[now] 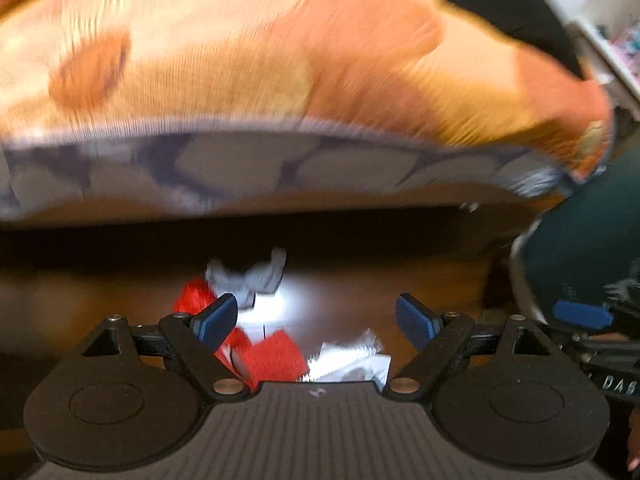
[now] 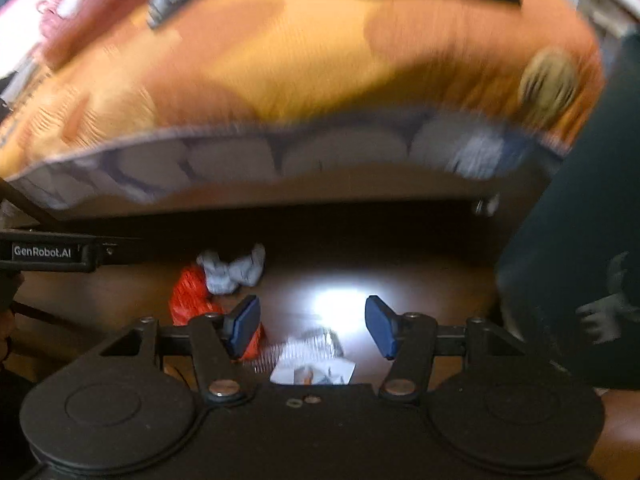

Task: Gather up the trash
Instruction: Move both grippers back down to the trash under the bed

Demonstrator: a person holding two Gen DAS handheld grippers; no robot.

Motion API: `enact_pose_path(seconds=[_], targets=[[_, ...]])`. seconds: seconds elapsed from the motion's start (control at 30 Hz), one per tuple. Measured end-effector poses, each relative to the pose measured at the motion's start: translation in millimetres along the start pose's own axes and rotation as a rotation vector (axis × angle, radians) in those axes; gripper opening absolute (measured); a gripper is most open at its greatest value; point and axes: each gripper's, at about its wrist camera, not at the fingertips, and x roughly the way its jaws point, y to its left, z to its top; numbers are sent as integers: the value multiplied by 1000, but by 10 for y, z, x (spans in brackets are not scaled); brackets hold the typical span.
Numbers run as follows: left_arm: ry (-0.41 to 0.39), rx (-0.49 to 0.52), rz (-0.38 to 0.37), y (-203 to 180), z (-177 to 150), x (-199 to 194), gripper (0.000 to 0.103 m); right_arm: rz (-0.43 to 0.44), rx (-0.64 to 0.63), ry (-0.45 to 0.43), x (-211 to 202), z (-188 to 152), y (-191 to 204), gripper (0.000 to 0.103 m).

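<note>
Trash lies on the brown floor by the bed: a red wrapper (image 1: 272, 354), a crumpled grey-white paper (image 1: 248, 278) and a white silvery wrapper (image 1: 352, 362). My left gripper (image 1: 316, 322) is open and empty, hovering just above the red and white wrappers. In the right wrist view the red wrapper (image 2: 188, 294), grey paper (image 2: 232, 270) and white wrapper (image 2: 312, 360) also show. My right gripper (image 2: 312, 326) is open and empty above the white wrapper. The frames are blurred.
An orange bedspread (image 1: 260, 48) with a grey patterned border hangs over the dark gap under the bed (image 1: 320, 232). A dark teal bag or bin (image 1: 588, 248) stands at the right. The other gripper (image 1: 584, 314) shows at the right edge.
</note>
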Motion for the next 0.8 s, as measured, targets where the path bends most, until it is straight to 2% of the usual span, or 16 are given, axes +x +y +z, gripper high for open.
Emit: enact_pose_path(seconds=[0.1, 0.27, 0.47, 0.6, 0.8], targets=[[101, -44, 10, 96, 3, 405, 87, -1, -57, 84, 403, -103, 33, 58], [219, -30, 60, 161, -46, 1013, 87, 1, -156, 230, 1029, -403, 98, 58], [347, -101, 97, 331, -144, 1635, 87, 27, -266, 369, 1637, -693, 320, 58], [429, -151, 105, 411, -220, 2031, 87, 49, -344, 440, 1946, -840, 433, 57], [518, -185, 124, 479, -327, 2539, 87, 76, -365, 517, 2249, -1005, 453, 57]])
